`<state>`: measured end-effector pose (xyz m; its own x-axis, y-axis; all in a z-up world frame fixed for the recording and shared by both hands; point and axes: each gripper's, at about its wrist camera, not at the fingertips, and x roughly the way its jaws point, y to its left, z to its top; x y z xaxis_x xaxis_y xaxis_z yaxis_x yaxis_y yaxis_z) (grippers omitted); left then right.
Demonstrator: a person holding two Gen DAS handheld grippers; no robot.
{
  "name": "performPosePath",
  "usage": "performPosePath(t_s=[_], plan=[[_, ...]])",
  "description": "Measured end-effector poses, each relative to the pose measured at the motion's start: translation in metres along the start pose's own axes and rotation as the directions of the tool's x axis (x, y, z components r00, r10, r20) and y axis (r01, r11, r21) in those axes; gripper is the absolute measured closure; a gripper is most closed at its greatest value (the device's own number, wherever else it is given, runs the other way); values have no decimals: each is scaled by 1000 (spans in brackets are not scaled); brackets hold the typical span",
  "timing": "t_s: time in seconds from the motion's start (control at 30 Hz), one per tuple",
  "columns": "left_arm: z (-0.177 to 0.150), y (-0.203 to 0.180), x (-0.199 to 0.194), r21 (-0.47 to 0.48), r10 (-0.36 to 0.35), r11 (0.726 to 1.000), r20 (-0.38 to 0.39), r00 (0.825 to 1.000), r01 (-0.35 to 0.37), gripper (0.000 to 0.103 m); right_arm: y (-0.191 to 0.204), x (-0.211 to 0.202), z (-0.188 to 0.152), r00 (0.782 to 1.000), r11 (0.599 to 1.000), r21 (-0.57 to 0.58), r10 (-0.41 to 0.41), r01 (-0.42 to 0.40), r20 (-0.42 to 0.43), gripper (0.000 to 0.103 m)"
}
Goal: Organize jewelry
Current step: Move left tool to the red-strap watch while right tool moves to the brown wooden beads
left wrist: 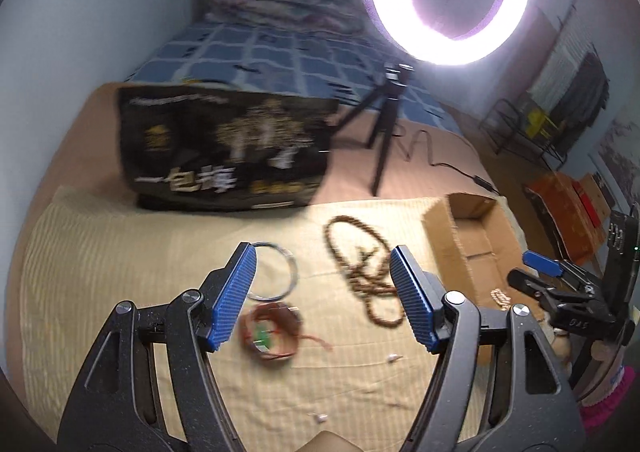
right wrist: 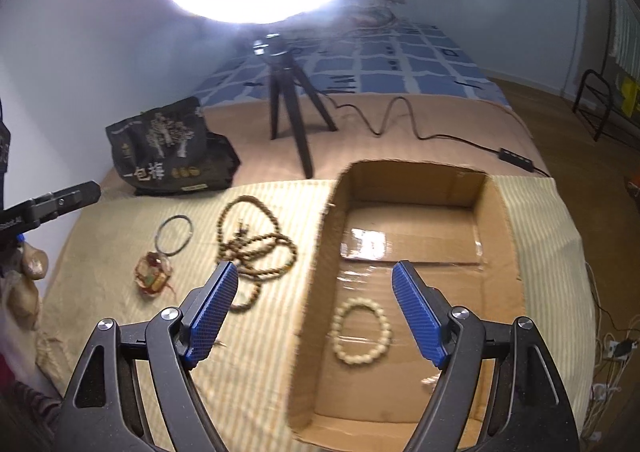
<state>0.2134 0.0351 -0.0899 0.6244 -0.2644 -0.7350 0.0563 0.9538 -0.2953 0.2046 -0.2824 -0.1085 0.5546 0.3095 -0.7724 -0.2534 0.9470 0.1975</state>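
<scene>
Left wrist view: left gripper [left wrist: 322,300] released, empty; right gripper [right wrist: 314,310] likewise. Long bead necklace [left wrist: 362,272], mid-bed on the mat, is limp and light; pinch its bunched centre.

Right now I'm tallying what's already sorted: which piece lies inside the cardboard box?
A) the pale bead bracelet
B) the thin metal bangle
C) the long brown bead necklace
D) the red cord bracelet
A: the pale bead bracelet lies on the floor of the cardboard box; the other pieces are outside it on the cloth.
</scene>
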Motion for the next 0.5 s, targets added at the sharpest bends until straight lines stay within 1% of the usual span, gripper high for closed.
performPosePath(t_s=[0.13,0.27,0.4,0.47,0.5], plan=[[-6,28,1,-45,19,999,-19,1000,-20,32,16,10,7,1000,1000,0,18,-18,-14,24],[-15,49,9,-84,7,996,-67,998,-13,32,29,21,11,999,1000,-14,17,-18,-29,24],[-24,55,22,-82,-26,997,-124,992,16,40,41,36,16,998,999,-21,23,-25,-62,24],[-29,56,30,-85,-39,996,-157,987,26,44,49,46,18,996,999,-33,23,-26,-87,24],[-32,58,34,-86,-47,996,-172,984,32,45,52,49,18,995,999,-36,25,-28,-95,24]])
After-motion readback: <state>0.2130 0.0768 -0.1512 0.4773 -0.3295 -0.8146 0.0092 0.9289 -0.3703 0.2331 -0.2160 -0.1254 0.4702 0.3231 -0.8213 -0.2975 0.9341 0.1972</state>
